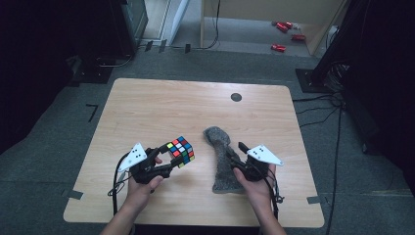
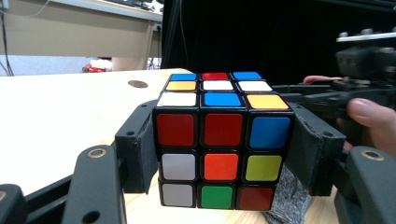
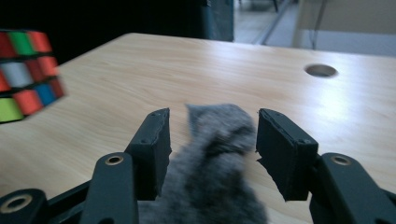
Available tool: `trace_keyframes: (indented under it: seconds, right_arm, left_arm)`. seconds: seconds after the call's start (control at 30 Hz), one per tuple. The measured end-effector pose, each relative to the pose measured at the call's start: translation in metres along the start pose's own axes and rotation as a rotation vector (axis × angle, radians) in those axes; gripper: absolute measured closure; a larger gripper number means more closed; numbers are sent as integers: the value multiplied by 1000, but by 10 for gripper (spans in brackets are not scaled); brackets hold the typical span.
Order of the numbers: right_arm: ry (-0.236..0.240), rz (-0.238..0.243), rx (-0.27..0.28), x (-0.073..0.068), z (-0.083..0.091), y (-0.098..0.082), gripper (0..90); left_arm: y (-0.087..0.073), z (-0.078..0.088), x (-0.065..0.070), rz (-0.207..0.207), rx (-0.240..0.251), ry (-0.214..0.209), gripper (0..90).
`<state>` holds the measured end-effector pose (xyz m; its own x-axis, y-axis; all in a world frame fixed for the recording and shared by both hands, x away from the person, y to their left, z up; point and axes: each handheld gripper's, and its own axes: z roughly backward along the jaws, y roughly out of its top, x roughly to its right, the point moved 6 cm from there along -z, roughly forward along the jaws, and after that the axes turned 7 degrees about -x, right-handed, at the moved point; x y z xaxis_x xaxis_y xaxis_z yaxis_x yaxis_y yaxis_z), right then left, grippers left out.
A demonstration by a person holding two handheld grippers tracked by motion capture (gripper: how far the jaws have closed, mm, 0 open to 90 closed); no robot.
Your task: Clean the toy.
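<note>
**Cube clamped in left gripper; grey cloth between parted right fingers**

The wooden table (image 1: 147,107) has rounded corners and a round cable hole (image 1: 236,97) near its far edge. A grey, fuzzy cloth (image 1: 221,159) lies crumpled in a long strip on the table's near right part.

The puzzle cube (image 2: 219,140), a three-by-three type with black edges and scrambled red, white, blue, orange, yellow and green tiles, sits at the near left part of the table, well apart from the cloth.

The left gripper (image 2: 224,154) has its fingers (image 2: 140,149) pressed on the cube's two opposite sides.

The right gripper (image 3: 212,149) stands with its fingers (image 3: 152,149) parted. The cloth rises between them, just beside the left one and clear of the right one.
</note>
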<state>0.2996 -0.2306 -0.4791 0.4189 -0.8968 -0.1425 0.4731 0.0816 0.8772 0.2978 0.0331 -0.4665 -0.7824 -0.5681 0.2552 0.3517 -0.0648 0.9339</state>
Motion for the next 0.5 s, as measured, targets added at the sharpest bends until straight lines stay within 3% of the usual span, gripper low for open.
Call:
trace_keyframes:
  seconds: [0.13,0.17,0.23,0.4,0.5]
  right_arm:
    - [103,28,14,-29,0,3,421]
    - [103,28,14,-29,0,3,421]
    - [141,61,9,-43,-2,2,393]
    - [192,76,9,-59,-4,0,364]
    - [232,118,1,-79,-8,-3,308]
  left_arm:
    - [0,-1,1,1,4,4,356]
    - [1,-1,2,-2,4,6,356]
    - [2,-3,3,8,13,8,356]
    - [2,-6,6,9,10,13,356]
    - [3,-7,9,9,18,26,356]
